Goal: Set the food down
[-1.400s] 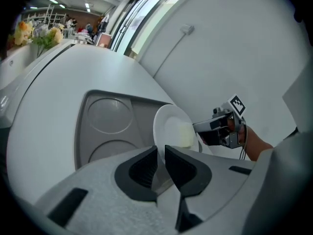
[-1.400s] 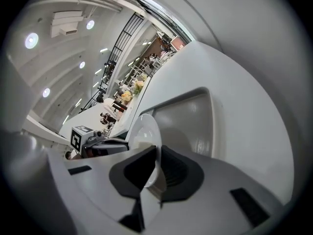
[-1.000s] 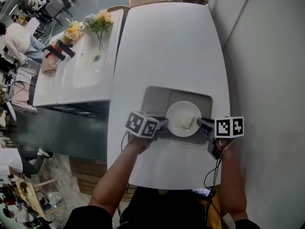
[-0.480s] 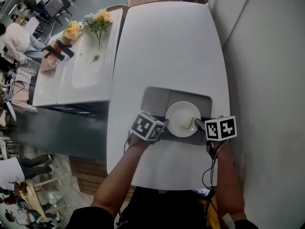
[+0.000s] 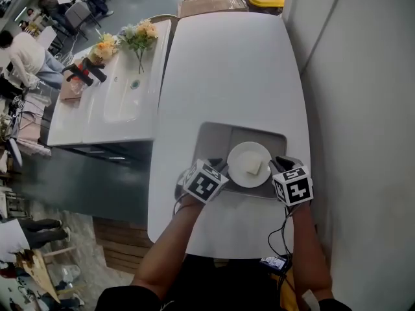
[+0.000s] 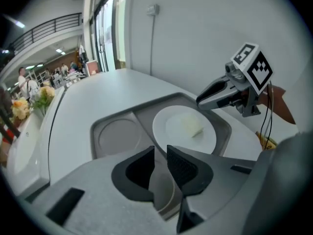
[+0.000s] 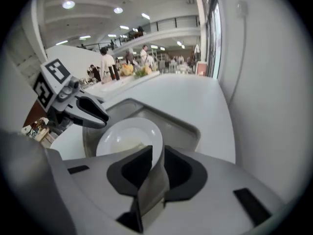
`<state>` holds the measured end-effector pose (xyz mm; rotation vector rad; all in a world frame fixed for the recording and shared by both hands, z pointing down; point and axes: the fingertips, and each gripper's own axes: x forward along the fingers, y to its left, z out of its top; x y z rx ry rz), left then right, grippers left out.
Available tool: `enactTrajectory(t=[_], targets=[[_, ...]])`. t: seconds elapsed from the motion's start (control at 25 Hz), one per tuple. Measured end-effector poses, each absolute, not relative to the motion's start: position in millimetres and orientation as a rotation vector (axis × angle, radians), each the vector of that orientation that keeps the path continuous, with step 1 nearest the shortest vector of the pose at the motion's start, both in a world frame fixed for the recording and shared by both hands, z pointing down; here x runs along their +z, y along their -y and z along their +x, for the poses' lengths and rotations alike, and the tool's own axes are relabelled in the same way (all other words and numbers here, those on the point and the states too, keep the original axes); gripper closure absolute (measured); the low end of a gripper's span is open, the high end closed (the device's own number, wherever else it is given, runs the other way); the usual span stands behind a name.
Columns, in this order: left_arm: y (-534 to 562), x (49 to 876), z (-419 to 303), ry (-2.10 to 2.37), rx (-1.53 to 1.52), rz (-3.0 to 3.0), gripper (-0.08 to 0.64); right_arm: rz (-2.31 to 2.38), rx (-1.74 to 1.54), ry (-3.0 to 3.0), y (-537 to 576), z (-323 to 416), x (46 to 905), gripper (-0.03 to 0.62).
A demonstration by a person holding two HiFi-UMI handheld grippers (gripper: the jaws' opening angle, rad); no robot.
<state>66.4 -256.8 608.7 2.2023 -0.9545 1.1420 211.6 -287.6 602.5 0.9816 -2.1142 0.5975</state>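
The food (image 5: 253, 168) is lying on a white plate (image 5: 237, 161), a little off the plate's centre toward the right edge of the tabletop (image 5: 227, 63). The plate is sitting in the larger compartment of a grey tray (image 5: 211, 141), and the tray is resting flat near the tabletop's near edge, closer to its right edge than its left.

Risk, as judged: the tray's rim is passing between the jaws of both tools. If either one is drawn away at an angle before it is clear of that rim, it could be catching the tray, jolting or dragging it toward the near edge and sliding the plate. The food is lying loose on the plate, so a jolt would likely be shifting it.

Appearance: the food is showing as a small, pale cream, blocky piece, close in tone to the plate. What kind it is cannot be told.

Left tool (image 6: 160, 153): its jaws have just been opening and are standing slightly spread at the tray's left rim, the pads not appearing to press. Right tool (image 7: 157, 153): its jaws have just been opening too and are standing apart around the right rim, gripping nothing.
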Motion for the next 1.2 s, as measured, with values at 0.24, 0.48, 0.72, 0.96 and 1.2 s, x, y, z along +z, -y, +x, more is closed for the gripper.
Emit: enactTrajectory(t=[0.24, 0.48, 0.72, 0.96, 1.2], targets=[[201, 516, 57, 0.842, 0.300, 2.491, 0.532, 0.920, 0.789, 2.766, 221, 192, 493, 0.578], [78, 458, 55, 0.577, 0.029, 2.678, 0.554, 0.850, 0.727, 2.994, 102, 141, 431, 0.584], [-11, 456, 28, 0.370, 0.011, 2.715, 0.554, 0.964, 0.740, 3.024, 11, 92, 415, 0.588], [-45, 445, 17, 0.371, -0.006, 2.734, 0.554, 0.948, 0.731, 3.029, -51, 78, 417, 0.589], [-77, 430, 23, 0.438, 0.004, 2.747, 0.554, 0.877, 0.651, 3.089, -81, 83, 403, 0.589]])
